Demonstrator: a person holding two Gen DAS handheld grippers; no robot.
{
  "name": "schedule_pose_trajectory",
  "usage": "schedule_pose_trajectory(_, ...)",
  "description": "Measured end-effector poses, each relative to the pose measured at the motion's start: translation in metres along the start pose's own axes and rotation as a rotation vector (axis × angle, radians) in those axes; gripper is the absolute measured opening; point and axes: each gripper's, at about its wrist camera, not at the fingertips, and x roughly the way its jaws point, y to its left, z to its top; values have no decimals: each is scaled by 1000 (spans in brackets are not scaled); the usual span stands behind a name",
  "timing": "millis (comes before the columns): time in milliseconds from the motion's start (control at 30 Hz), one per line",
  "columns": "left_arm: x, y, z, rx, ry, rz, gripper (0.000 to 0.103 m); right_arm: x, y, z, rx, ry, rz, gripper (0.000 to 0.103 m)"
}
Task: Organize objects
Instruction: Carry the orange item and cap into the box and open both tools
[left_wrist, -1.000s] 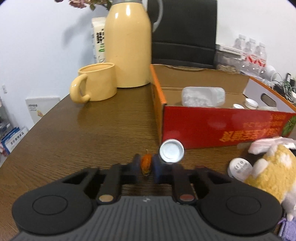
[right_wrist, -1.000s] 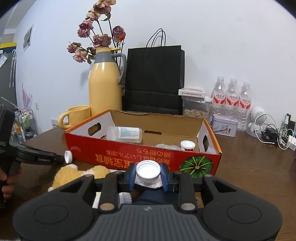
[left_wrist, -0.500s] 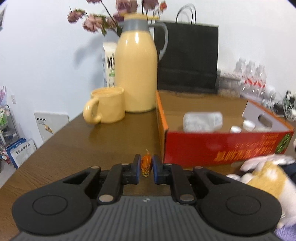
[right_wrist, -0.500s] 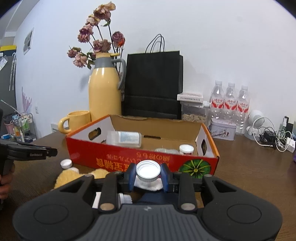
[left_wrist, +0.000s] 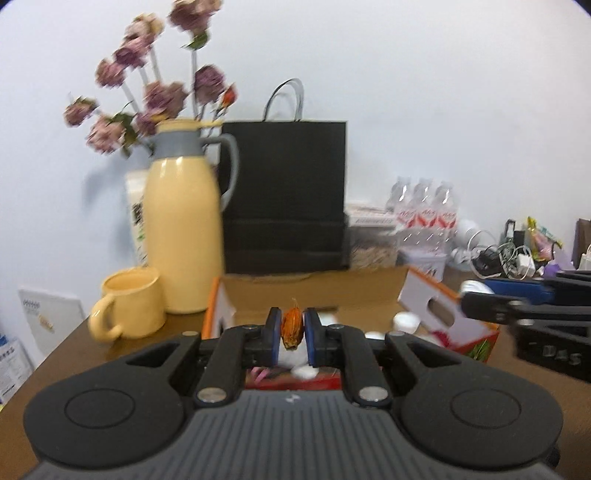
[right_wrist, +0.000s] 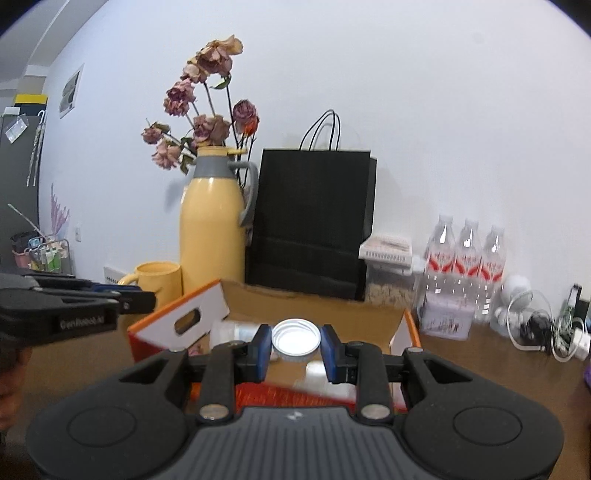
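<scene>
Pads of the left gripper (left_wrist: 292, 334) pinch a small orange, pointed, wrapper-like object (left_wrist: 292, 328) upright between the blue fingertips, jaws drawn narrow around it. Just beyond and below this claw sits the open red-and-orange cardboard box (left_wrist: 410, 291), with white lids blurred inside it. Ahead and to its left stand a pale yellow ceramic mug (left_wrist: 127, 304) and a tall yellow thermos jug with a grey collar (left_wrist: 183, 229); a black paper carrier bag (left_wrist: 286, 195) stands behind the box. Off to its right the other claw reaches in over the box's right end.

The right gripper (right_wrist: 296, 345) clamps a round white plastic bottle cap (right_wrist: 296, 336), its hollow side facing the camera, both pads pressed on its rim. That claw hangs over the box's near wall; a clear plastic bottle (right_wrist: 231, 329) lies inside just left of its left pad. 3 clear water bottles with red labels (right_wrist: 466, 258) stand well off to its right on the brown wooden table (right_wrist: 480, 363).
</scene>
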Motion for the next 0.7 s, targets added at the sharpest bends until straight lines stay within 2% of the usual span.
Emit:
schedule_pose_trajectory(133,17,-14,9,18,-9,4,14,18,-5,14,7,-9,-12,27)
schedule_pose_trajectory(333,48,-20,21,-26,7,22,14,55,-16,21,33,33,-37,27)
schedule_pose_trajectory(500,77,-18,24,-75,43,44,14,81,-27,10,60,86,-52,27)
schedule_pose_trajectory(700,91,-16,15,-60,85,59,14,98,-36,-4,80,150,-56,27)
